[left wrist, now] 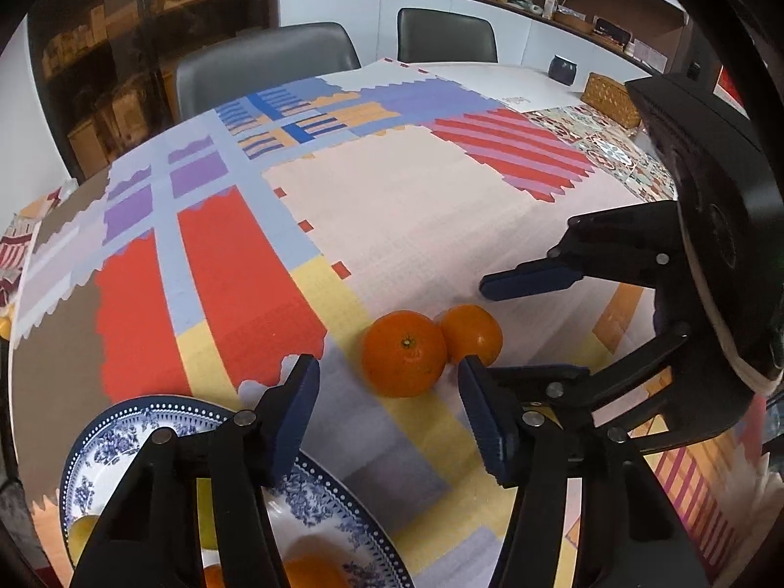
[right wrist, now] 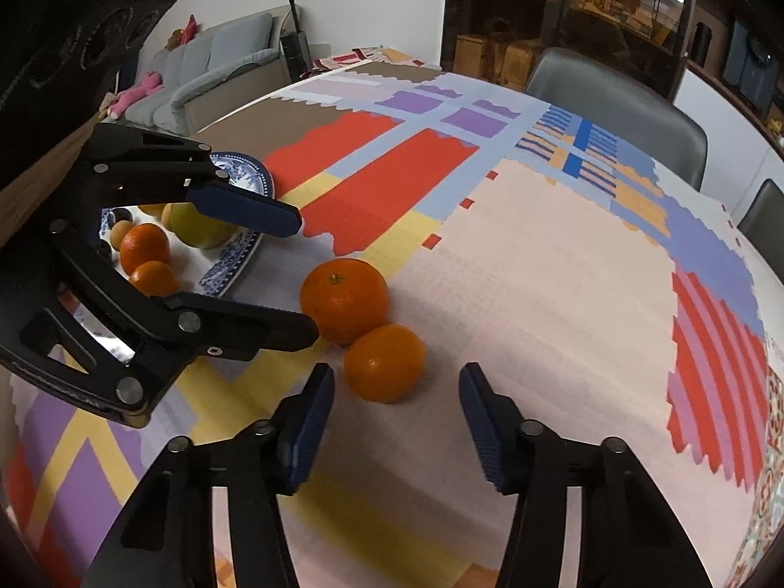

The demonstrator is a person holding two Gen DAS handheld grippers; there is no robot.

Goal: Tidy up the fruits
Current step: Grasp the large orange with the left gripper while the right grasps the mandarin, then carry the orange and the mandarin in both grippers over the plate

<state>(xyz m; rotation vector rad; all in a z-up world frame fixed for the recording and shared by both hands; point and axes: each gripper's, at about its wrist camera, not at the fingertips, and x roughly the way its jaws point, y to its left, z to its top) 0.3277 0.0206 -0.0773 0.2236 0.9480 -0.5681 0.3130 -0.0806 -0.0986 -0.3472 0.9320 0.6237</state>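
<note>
Both tongs (left wrist: pixel 387 377) (right wrist: pixel 397 387) gaping, empty; two oranges (left wrist: pixel 403 353) (right wrist: pixel 384 362) touching on cloth.

2 oranges (right wrist: pixel 343 300) orange; plate (right wrist: pixel 230 255) blue/white floral; tablecloth (right wrist: pixel 539 269) patchwork red, lilac, yellow, pink; claw pads (right wrist: pixel 306 428) blue.

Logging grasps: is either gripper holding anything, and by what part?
Nothing held. Left gripper and right gripper are open, short of the two oranges.
</note>
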